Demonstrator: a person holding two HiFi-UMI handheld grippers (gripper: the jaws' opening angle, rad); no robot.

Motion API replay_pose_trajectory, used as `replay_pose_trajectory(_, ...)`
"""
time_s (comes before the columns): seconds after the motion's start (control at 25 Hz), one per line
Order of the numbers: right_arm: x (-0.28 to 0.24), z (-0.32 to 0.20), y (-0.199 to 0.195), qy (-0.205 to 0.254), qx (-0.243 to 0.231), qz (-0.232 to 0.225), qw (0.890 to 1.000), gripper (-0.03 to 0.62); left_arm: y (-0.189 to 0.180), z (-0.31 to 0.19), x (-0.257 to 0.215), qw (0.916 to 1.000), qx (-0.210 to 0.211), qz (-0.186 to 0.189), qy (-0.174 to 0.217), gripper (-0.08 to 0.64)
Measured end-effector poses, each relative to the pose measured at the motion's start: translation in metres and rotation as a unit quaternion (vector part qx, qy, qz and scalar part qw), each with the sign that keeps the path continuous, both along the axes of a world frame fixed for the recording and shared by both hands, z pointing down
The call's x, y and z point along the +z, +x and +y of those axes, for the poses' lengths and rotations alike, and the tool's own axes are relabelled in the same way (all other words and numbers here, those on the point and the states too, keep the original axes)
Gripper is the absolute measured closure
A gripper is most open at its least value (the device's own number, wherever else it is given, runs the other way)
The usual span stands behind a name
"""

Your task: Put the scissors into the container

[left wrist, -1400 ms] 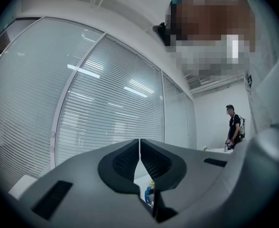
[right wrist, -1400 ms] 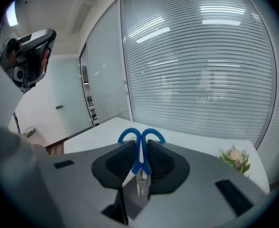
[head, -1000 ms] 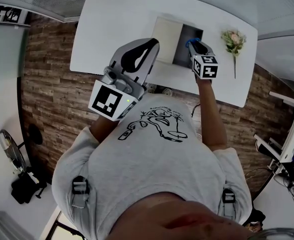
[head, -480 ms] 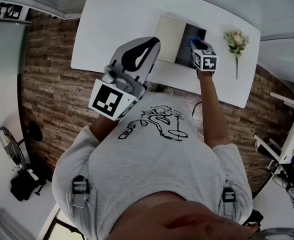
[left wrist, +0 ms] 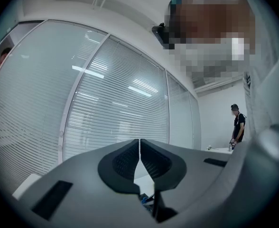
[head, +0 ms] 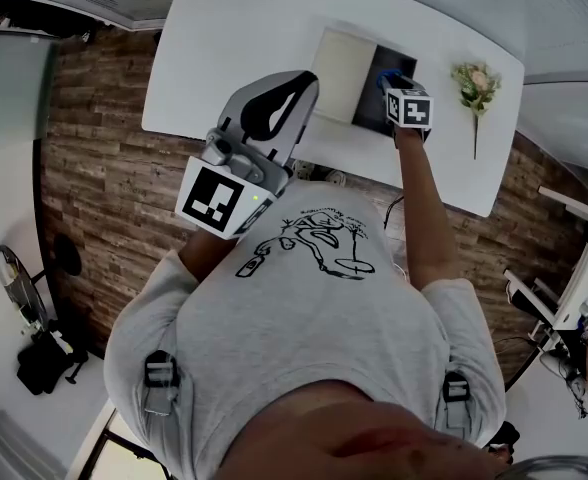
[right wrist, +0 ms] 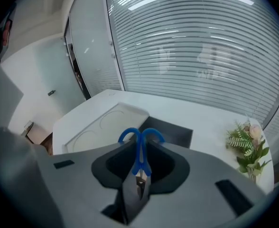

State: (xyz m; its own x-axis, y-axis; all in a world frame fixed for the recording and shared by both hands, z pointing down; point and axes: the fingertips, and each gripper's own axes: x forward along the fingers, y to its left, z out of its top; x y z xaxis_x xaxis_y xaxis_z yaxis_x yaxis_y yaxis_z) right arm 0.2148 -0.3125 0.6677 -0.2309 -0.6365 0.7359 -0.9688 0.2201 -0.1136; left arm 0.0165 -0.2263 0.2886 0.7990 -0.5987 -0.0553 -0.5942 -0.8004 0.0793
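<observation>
In the right gripper view, blue-handled scissors (right wrist: 140, 137) stand between the jaws with the handles pointing away, and my right gripper (right wrist: 140, 164) is shut on them. Beyond the handles lies the dark container (right wrist: 173, 130), its white lid (right wrist: 104, 122) slid aside to the left. From the head view, the right gripper (head: 388, 82) hovers over the open dark part of the container (head: 372, 96), with the scissors (head: 383, 78) showing as a blue spot. The left gripper (head: 307, 81) is held up near the table's front edge, jaws shut with nothing in them, pads touching (left wrist: 139, 148).
The container rests on a white table (head: 234, 48). An artificial flower sprig (head: 477, 80) lies to its right, also visible as a flower sprig (right wrist: 247, 144) in the right gripper view. Wooden floor (head: 94, 168) lies below. A person (left wrist: 237, 125) stands far off.
The right gripper has moved a little farther over the container, still holding the scissors. The left gripper has stayed about where it was.
</observation>
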Motion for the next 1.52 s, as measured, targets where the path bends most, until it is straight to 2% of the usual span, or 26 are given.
replay_pose_trajectory(0.68,0.042,-0.02,0.01,-0.073,0.045,0.009,0.996,0.506,-0.011,-0.002,0.001,0.9998,-0.022,0.002,0.001,0.534)
replay_pose_trajectory(1.12,0.052,-0.028,0.004,-0.106,0.019,0.047,0.993,0.506,-0.015,-0.001,-0.004,0.9993,-0.034,0.007,0.01,0.534)
replay_pose_trajectory(1.52,0.066,-0.032,-0.01,-0.129,0.002,0.041,0.991,0.506,-0.025,-0.001,-0.005,0.9985,-0.052,0.006,0.012,0.534)
